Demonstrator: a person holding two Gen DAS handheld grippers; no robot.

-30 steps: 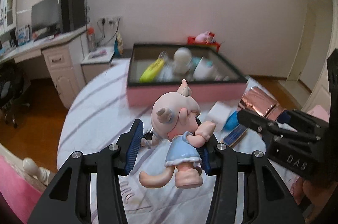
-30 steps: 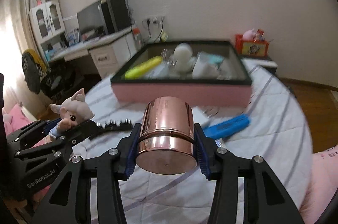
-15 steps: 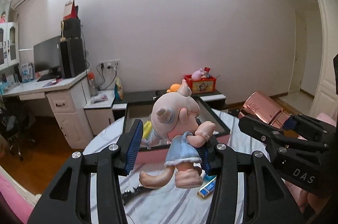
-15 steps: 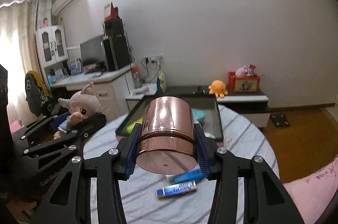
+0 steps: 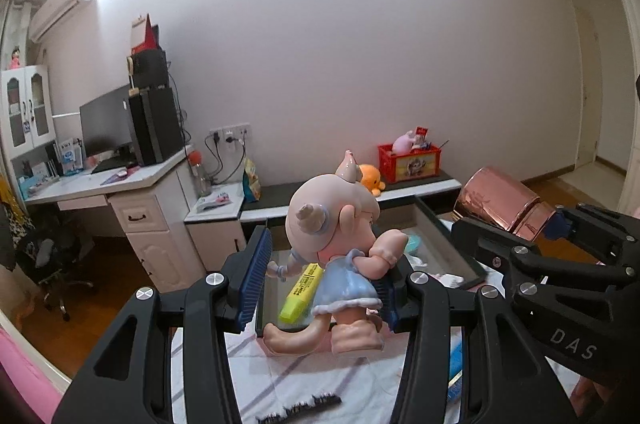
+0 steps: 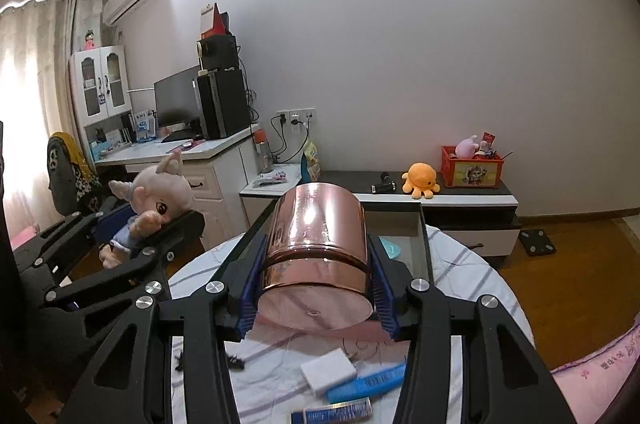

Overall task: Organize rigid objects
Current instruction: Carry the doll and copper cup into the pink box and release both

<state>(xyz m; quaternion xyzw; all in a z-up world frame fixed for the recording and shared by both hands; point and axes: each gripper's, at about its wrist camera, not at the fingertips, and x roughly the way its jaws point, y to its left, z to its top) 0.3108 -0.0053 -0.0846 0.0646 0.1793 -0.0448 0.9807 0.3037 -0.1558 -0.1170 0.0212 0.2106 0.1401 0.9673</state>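
A pink-haired doll (image 5: 332, 264) in a blue dress hangs upright in the air, with my left gripper (image 5: 326, 264) shut on it. In the right wrist view the same doll (image 6: 160, 192) shows at the left. My right gripper (image 6: 316, 272) is shut on a shiny copper cup (image 6: 316, 244) that lies on its side, base toward the camera. The cup (image 5: 500, 200) also shows at the right of the left wrist view. Just beyond and below both grippers sits a pink box with a black rim (image 5: 448, 248), holding a yellow highlighter (image 5: 300, 292) and other items.
The round table has a striped white cloth (image 6: 472, 284). On it lie a black toothed clip (image 5: 300, 410), a white block (image 6: 328, 370), a blue tube (image 6: 368, 382) and a small blue pack (image 6: 332, 414). A desk (image 5: 100, 180) stands left, a low cabinet (image 6: 460, 200) behind.
Both grippers have risen with the doll and the cup still held. The views have tipped up, so the box and table now sit lower in both views.
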